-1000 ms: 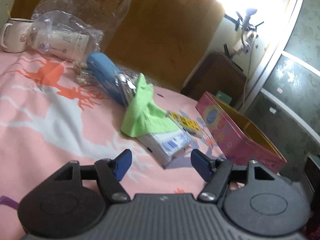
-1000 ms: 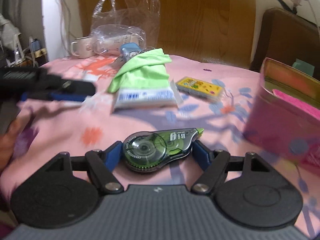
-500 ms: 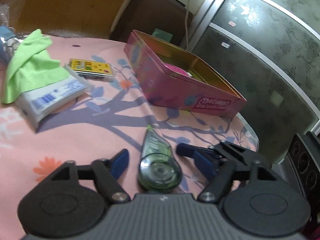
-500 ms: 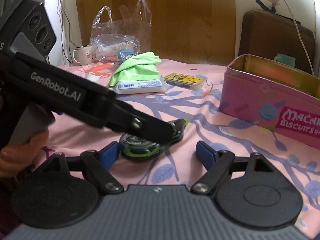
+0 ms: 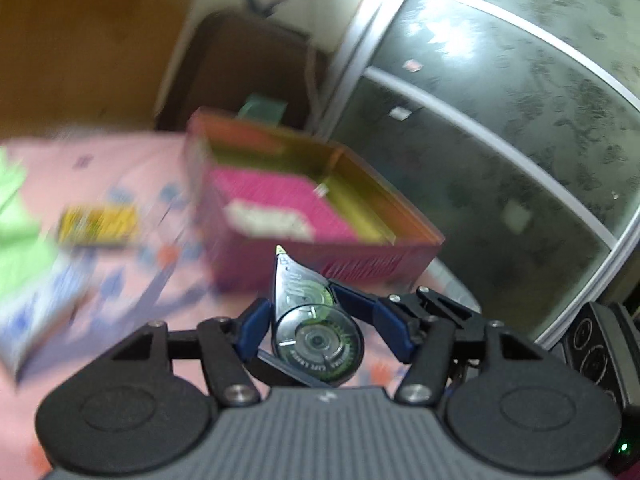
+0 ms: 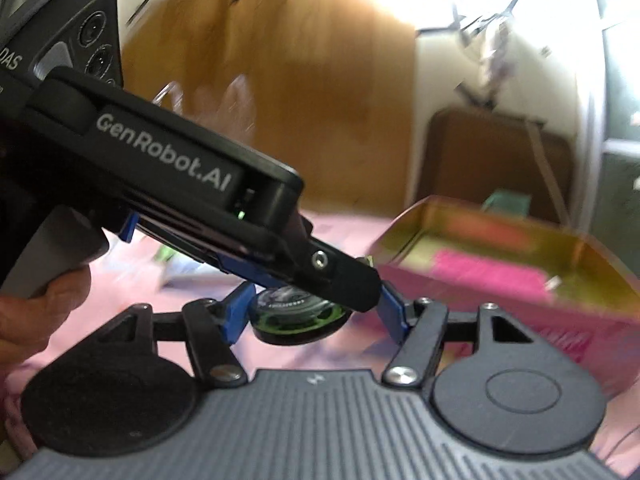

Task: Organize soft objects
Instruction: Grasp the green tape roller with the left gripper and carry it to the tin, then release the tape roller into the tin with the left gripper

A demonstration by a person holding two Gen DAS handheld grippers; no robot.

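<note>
Correction tape dispenser [image 5: 316,332], clear and green, tip pointing toward pink tin [image 5: 320,236], sits between blue fingers [image 5: 252,326] of left gripper [image 5: 320,320]; fingers closing, touching its sides. Right gripper [image 6: 316,312] crosses from the side, its 2 fingers [image 6: 236,312] also closing around same dispenser; contact not clear. Pink tin open, near far right edge of pink floral surface [image 5: 132,280]. Green cloth [image 5: 12,216] at left, blurred.

You see a pink tin [image 5: 372,268] that is gold inside, on a pink cloth [image 5: 120,280] with flower shapes. The tape roller [image 5: 316,336] is green and clear. The grippers' pads [image 5: 252,326] are blue.
</note>
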